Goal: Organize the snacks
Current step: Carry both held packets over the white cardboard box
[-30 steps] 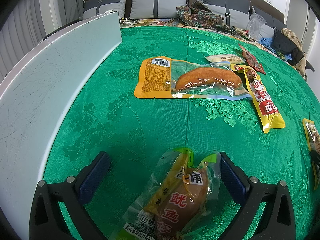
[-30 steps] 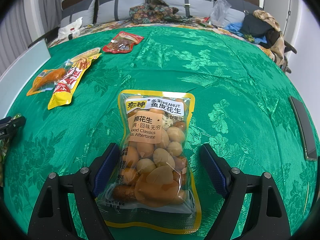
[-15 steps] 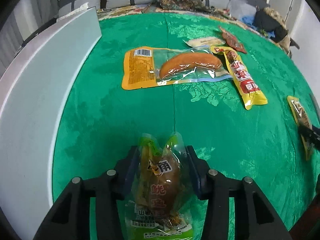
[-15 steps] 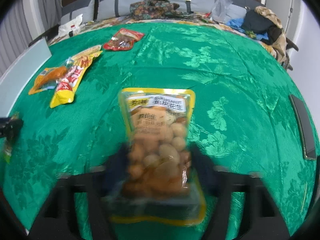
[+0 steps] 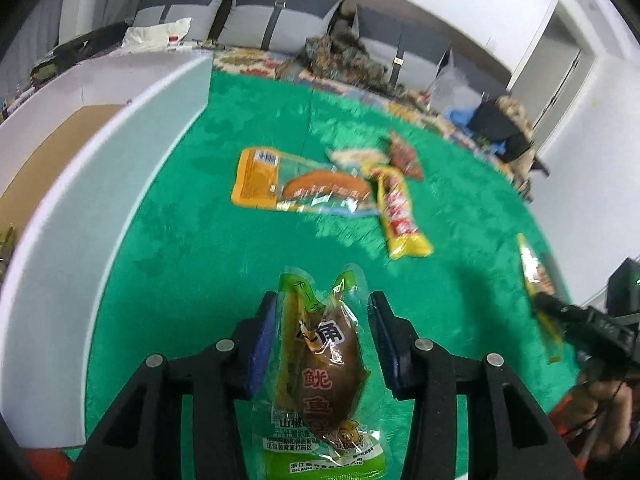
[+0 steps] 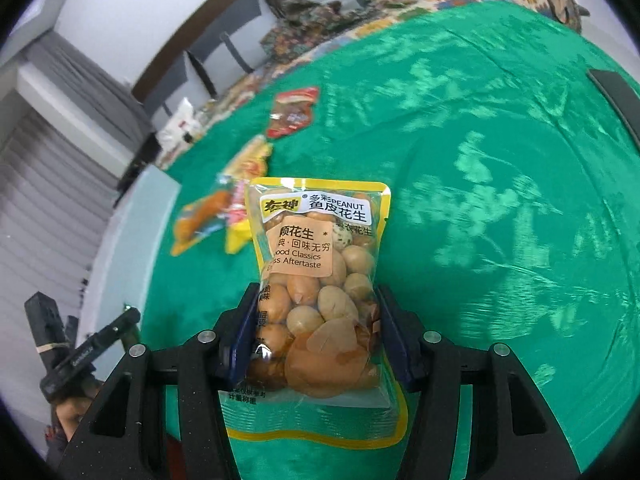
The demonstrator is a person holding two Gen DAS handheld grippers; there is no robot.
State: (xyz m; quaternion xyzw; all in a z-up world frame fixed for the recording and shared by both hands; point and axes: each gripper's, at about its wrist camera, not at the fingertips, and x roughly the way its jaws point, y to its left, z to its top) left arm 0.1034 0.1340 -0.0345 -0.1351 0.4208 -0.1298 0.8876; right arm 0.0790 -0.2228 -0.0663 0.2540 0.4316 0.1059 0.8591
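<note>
My left gripper (image 5: 322, 320) is shut on a green squid snack pack (image 5: 320, 372), lifted off the green cloth (image 5: 200, 264). My right gripper (image 6: 316, 312) is shut on a yellow-edged peanut bag (image 6: 318, 276), held upright above the cloth (image 6: 500, 200). On the cloth lie an orange sausage pack (image 5: 296, 186), a yellow stick pack (image 5: 400, 216) and a red pack (image 5: 404, 154). The same packs show in the right wrist view: the orange pack (image 6: 202, 216), the yellow pack (image 6: 246, 164), the red pack (image 6: 294, 112).
A long white box (image 5: 92, 184) with a brown inside runs along the cloth's left side. A dark flat device (image 6: 616, 100) lies at the cloth's right edge. Grey cushions (image 5: 260, 16) and piled clothes (image 5: 504, 124) sit beyond the far edge. The other gripper (image 5: 588, 328) shows at right.
Both grippers closed on their packs and lifted them off the cloth. The right one rolled, tilting its view; the box's inside now shows in the left wrist view.
</note>
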